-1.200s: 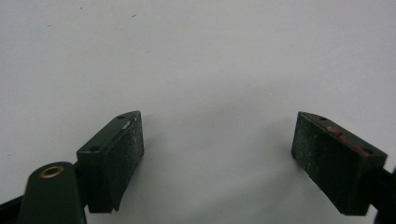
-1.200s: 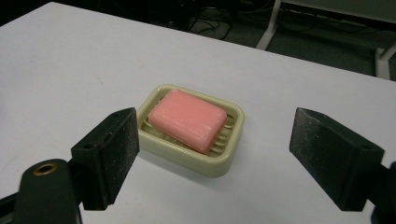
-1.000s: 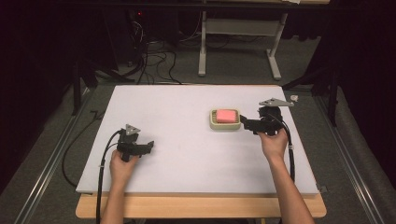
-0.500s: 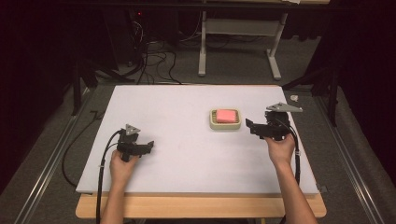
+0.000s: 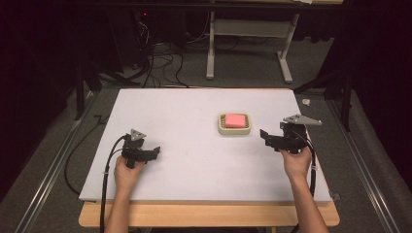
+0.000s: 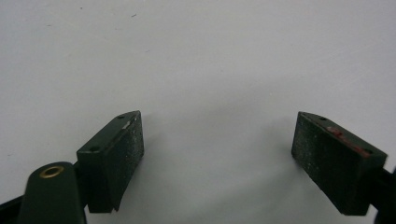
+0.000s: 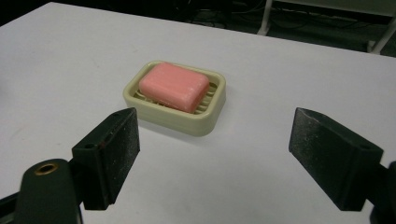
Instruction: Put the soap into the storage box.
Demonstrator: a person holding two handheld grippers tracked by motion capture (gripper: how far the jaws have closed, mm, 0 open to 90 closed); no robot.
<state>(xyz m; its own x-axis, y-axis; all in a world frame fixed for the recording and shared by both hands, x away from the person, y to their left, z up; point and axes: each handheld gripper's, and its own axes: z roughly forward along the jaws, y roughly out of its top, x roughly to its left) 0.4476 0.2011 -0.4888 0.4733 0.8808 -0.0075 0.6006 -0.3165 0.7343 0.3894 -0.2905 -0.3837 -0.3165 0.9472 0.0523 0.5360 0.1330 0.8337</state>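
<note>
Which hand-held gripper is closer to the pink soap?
Right. The right hand-held gripper sits just beside the soap dish holding the pink soap; the left hand-held gripper is far across the table.

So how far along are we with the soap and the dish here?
Looks done: the pink soap bar lies in the cream soap dish on the table. In hand: nothing; the right tool faces the dish, open and clear of it. The left tool is open over bare table. What is left can't be told.
</note>
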